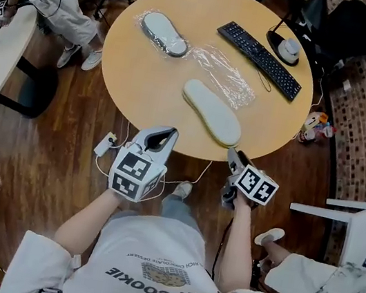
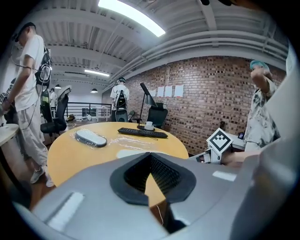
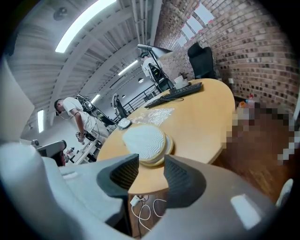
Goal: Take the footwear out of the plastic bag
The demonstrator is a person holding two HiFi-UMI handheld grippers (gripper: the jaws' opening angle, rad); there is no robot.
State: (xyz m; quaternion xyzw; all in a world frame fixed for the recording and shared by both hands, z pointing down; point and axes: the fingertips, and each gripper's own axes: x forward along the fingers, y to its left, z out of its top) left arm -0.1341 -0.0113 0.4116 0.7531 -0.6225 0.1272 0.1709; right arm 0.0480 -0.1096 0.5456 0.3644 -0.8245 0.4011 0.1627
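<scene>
On the near edge of the surface: one pale slipper lies bare, sole up, with its toe over the rim.
At the far left: second slipper, wrapped in its clear plastic bag.
Between them: empty plastic bag, crumpled flat and touching the bare slipper's far end.
Progress: by my reading half done, one out and one to go.
Right gripper: jaws stand wide apart with nothing between them, just short of the bare slipper's toe.
Left gripper: jaws together at the tips, empty, off the surface on the person's side.
Doing the next step well: both hands need to reach far across. Find the bag's mouth first. Pinch only loose film with one pair of jaws, take the slipper's end with the other, and draw them apart low over the surface.
Risk: thin film may slip or stretch. A grip through the film would drag the bag along.
Beyond: black keyboard, well clear of the work.
Writing: "TWIN COOKIE" on the person's shirt; the smaller print is too fine to read.
</scene>
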